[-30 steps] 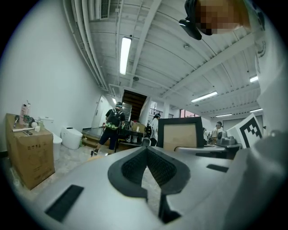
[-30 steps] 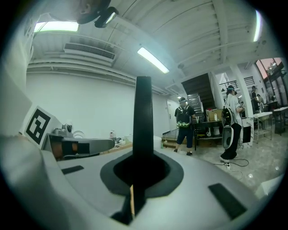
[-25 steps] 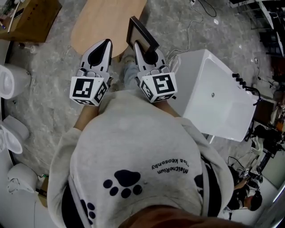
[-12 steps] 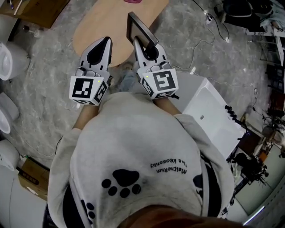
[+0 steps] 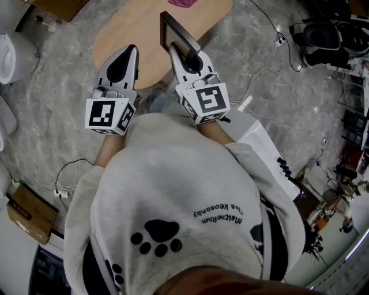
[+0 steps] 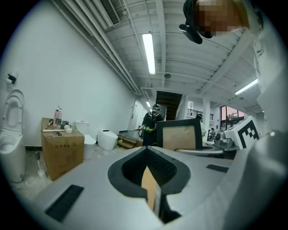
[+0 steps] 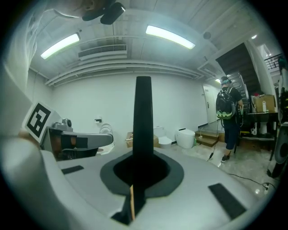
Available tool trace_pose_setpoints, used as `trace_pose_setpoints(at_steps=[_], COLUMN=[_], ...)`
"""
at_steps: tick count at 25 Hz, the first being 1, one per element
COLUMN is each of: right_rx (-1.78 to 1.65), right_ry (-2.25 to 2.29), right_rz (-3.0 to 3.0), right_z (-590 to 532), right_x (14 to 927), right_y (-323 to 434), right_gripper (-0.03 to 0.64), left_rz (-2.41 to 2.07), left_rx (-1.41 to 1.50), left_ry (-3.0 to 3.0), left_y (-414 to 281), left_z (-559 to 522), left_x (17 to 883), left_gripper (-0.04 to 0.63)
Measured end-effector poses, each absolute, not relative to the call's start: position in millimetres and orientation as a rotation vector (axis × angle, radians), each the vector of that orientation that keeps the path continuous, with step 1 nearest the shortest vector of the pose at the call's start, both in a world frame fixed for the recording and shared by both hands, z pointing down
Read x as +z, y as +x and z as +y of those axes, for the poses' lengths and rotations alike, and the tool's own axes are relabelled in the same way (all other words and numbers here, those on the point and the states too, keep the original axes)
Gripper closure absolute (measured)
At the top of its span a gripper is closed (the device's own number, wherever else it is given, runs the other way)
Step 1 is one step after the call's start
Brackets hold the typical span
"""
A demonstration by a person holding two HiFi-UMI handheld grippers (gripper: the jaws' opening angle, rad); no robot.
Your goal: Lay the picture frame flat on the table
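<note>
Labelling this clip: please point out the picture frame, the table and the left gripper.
picture frame (image 5: 176, 33), head view, on its flat panel.
table (image 5: 138, 26), head view, on the bare wooden top.
left gripper (image 5: 131, 48), head view, at the tips of its closed jaws.

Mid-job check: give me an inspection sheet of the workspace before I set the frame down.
Surface: oval light-wood table, ahead of both grippers.
Job's things: black rectangular picture frame, held upright, not yet laid flat.
Clutter: pink item at the table's far edge, cut off by the picture.
Grippers: right gripper shut on the frame; left gripper shut, empty.
Cables: black cable on the grey floor.
Surroundings: white toilet, brown cardboard box, white cabinet, person with backpack.
</note>
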State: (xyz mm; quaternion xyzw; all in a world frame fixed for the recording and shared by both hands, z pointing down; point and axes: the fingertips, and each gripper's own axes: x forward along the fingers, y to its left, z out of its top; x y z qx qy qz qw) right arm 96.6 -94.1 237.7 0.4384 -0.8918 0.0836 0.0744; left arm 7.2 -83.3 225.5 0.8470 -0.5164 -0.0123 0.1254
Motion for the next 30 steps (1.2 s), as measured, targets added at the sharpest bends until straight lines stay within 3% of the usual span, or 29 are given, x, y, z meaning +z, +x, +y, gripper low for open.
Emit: trace_pose_setpoints(at_steps=[30], right_rx=[0.362], right_ry=[0.938], right_rz=[-2.745], right_z=[-121.0], right_x=[288.5], right_y=[36.0], right_gripper=[0.598], left_rz=[-1.600], left_rx=[0.053], left_ry=[2.299], left_y=[-35.3], left_z=[-105.7], left_x=[268.9], left_gripper=[0.585])
